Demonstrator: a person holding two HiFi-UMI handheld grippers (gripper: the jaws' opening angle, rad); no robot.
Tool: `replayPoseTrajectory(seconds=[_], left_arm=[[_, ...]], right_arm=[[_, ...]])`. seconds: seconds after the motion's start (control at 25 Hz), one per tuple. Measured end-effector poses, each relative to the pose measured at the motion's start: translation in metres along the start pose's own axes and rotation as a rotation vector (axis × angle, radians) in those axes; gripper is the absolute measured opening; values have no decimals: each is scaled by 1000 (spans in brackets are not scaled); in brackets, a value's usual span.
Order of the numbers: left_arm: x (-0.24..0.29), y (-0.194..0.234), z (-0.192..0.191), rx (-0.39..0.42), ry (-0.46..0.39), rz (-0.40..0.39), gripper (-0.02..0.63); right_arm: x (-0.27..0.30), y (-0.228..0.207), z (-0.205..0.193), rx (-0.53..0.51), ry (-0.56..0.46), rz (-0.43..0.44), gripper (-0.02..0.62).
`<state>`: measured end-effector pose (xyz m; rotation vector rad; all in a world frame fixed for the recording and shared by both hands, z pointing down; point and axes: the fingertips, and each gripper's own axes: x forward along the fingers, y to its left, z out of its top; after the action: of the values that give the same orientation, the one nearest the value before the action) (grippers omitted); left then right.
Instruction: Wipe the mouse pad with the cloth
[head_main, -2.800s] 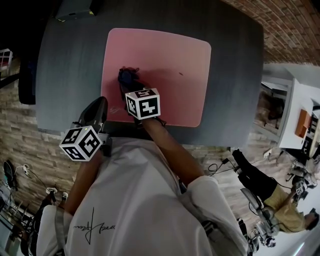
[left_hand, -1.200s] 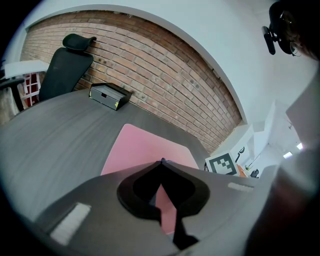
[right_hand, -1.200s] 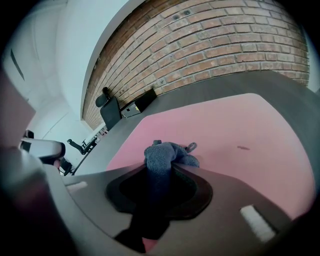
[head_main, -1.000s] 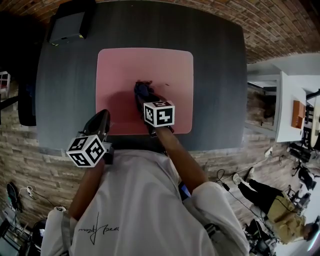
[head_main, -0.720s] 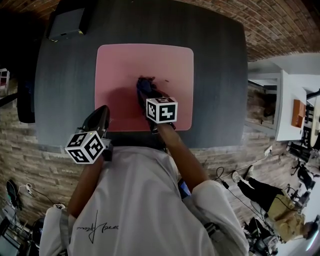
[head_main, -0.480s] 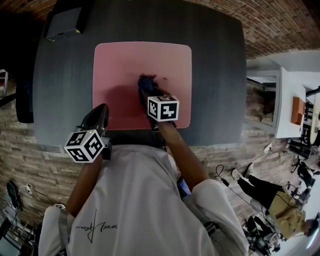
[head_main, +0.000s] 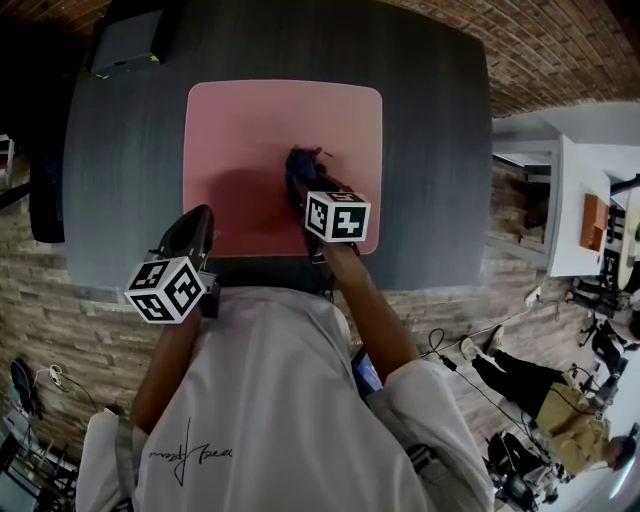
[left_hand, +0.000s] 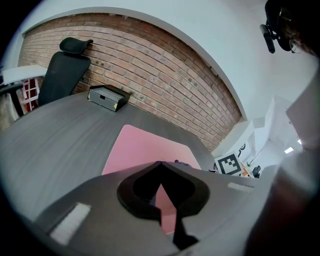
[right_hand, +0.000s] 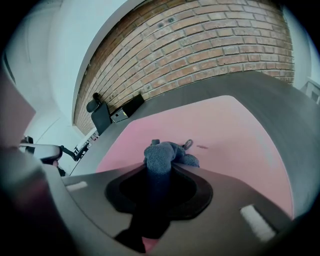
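Clamping a bunched blue-grey cloth (right_hand: 167, 152): right tool (right_hand: 159, 169), jaws closed on the cloth's near end. The cloth lies on the pink mouse pad (head_main: 250, 130), right of the pad's middle.
Mouse pad: flat on the dark grey table (head_main: 430, 150), rounded corners; a small dark speck (right_hand: 202, 147) just beyond the cloth.
Left tool (left_hand: 160, 163): jaws together, nothing between them, held by the pad's near left corner, apart from the cloth.
Black box (left_hand: 106, 97): on the table's far left corner, well apart from the pad.
Black office chair (left_hand: 62, 75): beside the table, before a brick wall (left_hand: 165, 70).
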<state>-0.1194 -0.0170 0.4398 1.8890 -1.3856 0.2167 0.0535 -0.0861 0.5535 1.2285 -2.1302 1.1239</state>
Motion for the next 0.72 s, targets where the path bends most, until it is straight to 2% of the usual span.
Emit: replayPoseTrajectory(seconds=[0.72], left_arm=[[2,-1,-2,0,14,-5,3]], right_arm=[[-17,-32,2,40,-3,-38,103]])
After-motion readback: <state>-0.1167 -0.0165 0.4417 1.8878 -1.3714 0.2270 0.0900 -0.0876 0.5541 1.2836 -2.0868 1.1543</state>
